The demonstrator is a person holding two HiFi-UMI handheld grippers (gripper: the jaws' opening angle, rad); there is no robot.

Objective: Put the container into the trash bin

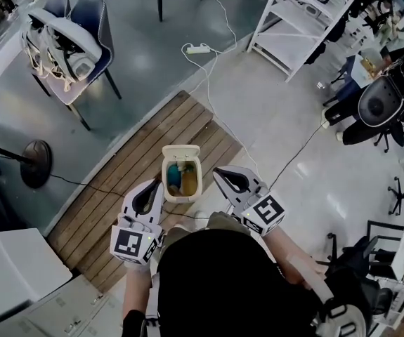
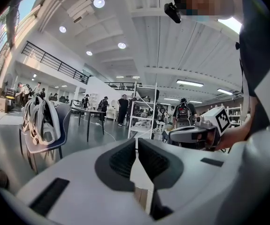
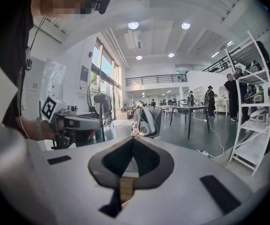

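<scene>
A small cream trash bin (image 1: 181, 175) stands on the wooden floor panel with its lid tipped back. Inside it lie a blue thing and a yellow-orange thing (image 1: 187, 183); which is the container I cannot tell. My left gripper (image 1: 157, 184) hovers just left of the bin, shut and holding nothing. My right gripper (image 1: 218, 172) hovers just right of it, also shut and holding nothing. In the left gripper view the jaws (image 2: 137, 142) point across the room, level, and the right gripper (image 2: 196, 132) shows beside them. The right gripper view shows its jaws (image 3: 132, 139) touching at the tips.
A wooden panel (image 1: 145, 153) lies under the bin. A blue chair (image 1: 75, 44) loaded with white gear stands far left, with a fan base (image 1: 35, 163) nearby. A white shelf rack (image 1: 300, 20) is at the far right, and a power strip (image 1: 198, 48) trails a cable. Grey cabinets (image 1: 19, 279) sit near left.
</scene>
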